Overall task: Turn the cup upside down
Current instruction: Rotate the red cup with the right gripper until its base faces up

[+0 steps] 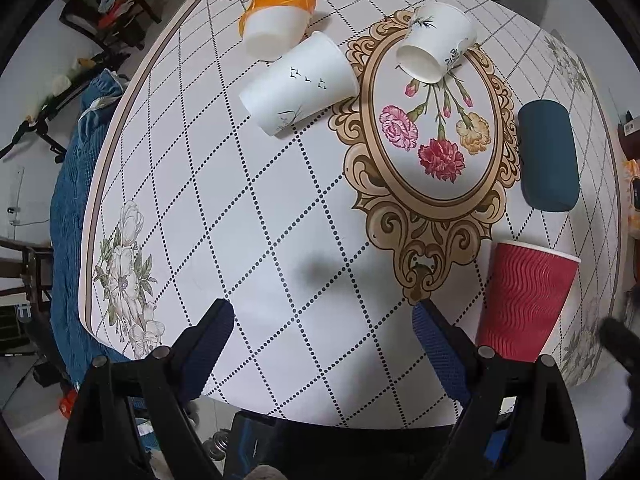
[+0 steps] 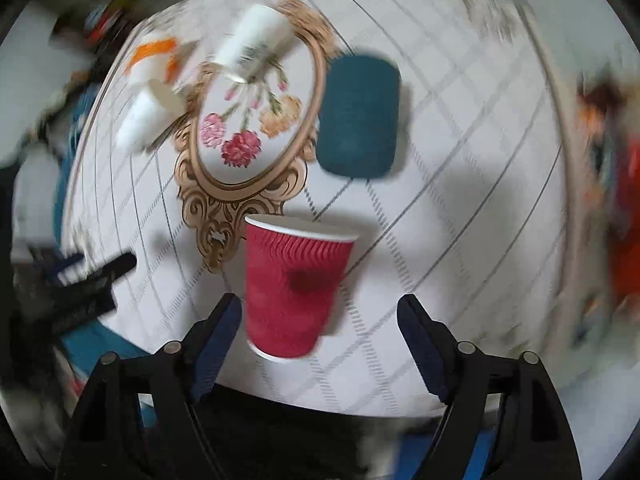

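A red ribbed paper cup (image 1: 524, 300) stands upright on the table near its front right edge. In the blurred right wrist view the red cup (image 2: 296, 284) sits just ahead of my open right gripper (image 2: 320, 312), close to its left finger and untouched. My left gripper (image 1: 324, 320) is open and empty above the table's front edge, left of the red cup. Three white cups lie or stand farther back: one on its side with bird marks (image 1: 300, 84), one tipped on the floral medallion (image 1: 436, 42), and one with an orange band (image 1: 278, 20).
A dark teal case (image 1: 548, 156) lies at the right, behind the red cup; it also shows in the right wrist view (image 2: 360, 116). The table (image 1: 248, 216) has a grid-patterned cloth. A blue cushioned seat (image 1: 72, 208) stands at the left.
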The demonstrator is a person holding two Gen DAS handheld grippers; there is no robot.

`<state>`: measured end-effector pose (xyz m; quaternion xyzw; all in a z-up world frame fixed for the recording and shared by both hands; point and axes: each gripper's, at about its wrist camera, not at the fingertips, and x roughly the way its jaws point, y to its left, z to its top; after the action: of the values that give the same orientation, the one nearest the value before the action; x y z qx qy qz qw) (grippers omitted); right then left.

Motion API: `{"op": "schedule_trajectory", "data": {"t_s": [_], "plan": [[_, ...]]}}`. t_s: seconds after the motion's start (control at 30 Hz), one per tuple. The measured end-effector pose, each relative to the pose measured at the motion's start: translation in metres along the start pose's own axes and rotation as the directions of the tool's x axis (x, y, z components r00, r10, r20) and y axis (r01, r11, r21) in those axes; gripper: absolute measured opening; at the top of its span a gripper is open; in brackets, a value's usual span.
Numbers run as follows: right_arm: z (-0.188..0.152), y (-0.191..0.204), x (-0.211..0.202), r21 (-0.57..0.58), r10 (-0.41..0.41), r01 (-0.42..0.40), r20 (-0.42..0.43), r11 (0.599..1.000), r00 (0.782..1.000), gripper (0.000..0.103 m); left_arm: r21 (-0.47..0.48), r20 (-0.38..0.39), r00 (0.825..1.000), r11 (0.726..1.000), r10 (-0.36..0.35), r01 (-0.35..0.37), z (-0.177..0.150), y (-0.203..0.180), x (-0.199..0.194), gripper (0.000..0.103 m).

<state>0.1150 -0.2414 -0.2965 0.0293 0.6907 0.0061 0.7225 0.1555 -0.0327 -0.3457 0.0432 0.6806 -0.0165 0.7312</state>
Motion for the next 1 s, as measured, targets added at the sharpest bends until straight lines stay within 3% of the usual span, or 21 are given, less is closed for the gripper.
{"op": "schedule_trajectory", "data": {"t_s": [0.07,0.1,0.13,0.17,0.2,0.3,0.37,0.43,0.53,0.63,0.73,0.8,0.9,1.0], "plan": [[0.002,0.015,-0.019,-0.185,-0.095,0.102,0.043,0.977,0.995,0.091,0.006,0.000,1.000,1.000,0.000,0.000,-0.001,-0.002,0.002,0.091],[0.000,0.025,-0.025,-0.284,-0.149,0.163,0.073,0.945,0.986,0.092,0.010,-0.001,1.000,1.000,0.001,-0.001,-0.002,-0.003,0.003,0.091],[-0.003,0.037,-0.030,-0.394,-0.201,0.230,0.113,0.890,0.973,0.092,0.013,-0.002,1.000,1.000,0.001,-0.001,-0.003,-0.004,0.004,0.091],[-0.009,0.050,-0.033,-0.509,-0.247,0.296,0.164,0.808,0.955,0.093,0.015,-0.003,1.000,1.000,0.001,-0.001,-0.004,-0.005,0.006,0.091],[-0.015,0.061,-0.033,-0.601,-0.278,0.349,0.212,0.719,0.937,0.093,0.016,-0.007,1.000,1.000,0.000,0.000,-0.005,-0.006,0.008,0.091],[-0.040,0.089,-0.015,-0.808,-0.356,0.474,0.352,0.351,0.865,0.093,0.019,-0.019,1.000,1.000,0.001,0.000,-0.008,-0.007,0.016,0.091],[-0.059,0.099,0.007,-0.862,-0.378,0.499,0.433,0.093,0.818,0.093,0.023,-0.029,1.000,1.000,0.002,-0.002,-0.010,-0.008,0.022,0.091],[-0.080,0.104,0.029,-0.865,-0.362,0.478,0.499,-0.152,0.787,0.093,0.026,-0.040,0.999,1.000,0.007,-0.006,-0.014,-0.009,0.029,0.091],[-0.105,0.097,0.058,-0.821,-0.331,0.385,0.535,-0.422,0.777,0.092,0.035,-0.054,0.998,0.999,0.020,-0.018,-0.019,-0.009,0.041,0.092],[-0.123,0.082,0.080,-0.712,-0.287,0.280,0.565,-0.644,0.774,0.092,0.034,-0.073,0.997,0.999,0.029,-0.026,-0.024,-0.009,0.053,0.092],[-0.132,0.064,0.099,-0.555,-0.224,0.196,0.598,-0.808,0.770,0.092,0.022,-0.094,0.995,0.999,0.028,-0.026,-0.030,-0.008,0.065,0.092],[-0.134,0.055,0.107,-0.450,-0.178,0.151,0.608,-0.880,0.774,0.092,0.013,-0.102,0.994,1.000,0.027,-0.026,-0.034,-0.008,0.071,0.092],[-0.130,0.042,0.116,-0.315,-0.132,0.085,0.608,-0.945,0.783,0.092,0.002,-0.106,0.994,1.000,0.025,-0.025,-0.037,-0.008,0.075,0.092],[-0.122,0.035,0.124,-0.220,-0.104,0.038,0.598,-0.975,0.795,0.092,-0.010,-0.110,0.994,1.000,0.021,-0.022,-0.040,-0.006,0.078,0.092]]}}
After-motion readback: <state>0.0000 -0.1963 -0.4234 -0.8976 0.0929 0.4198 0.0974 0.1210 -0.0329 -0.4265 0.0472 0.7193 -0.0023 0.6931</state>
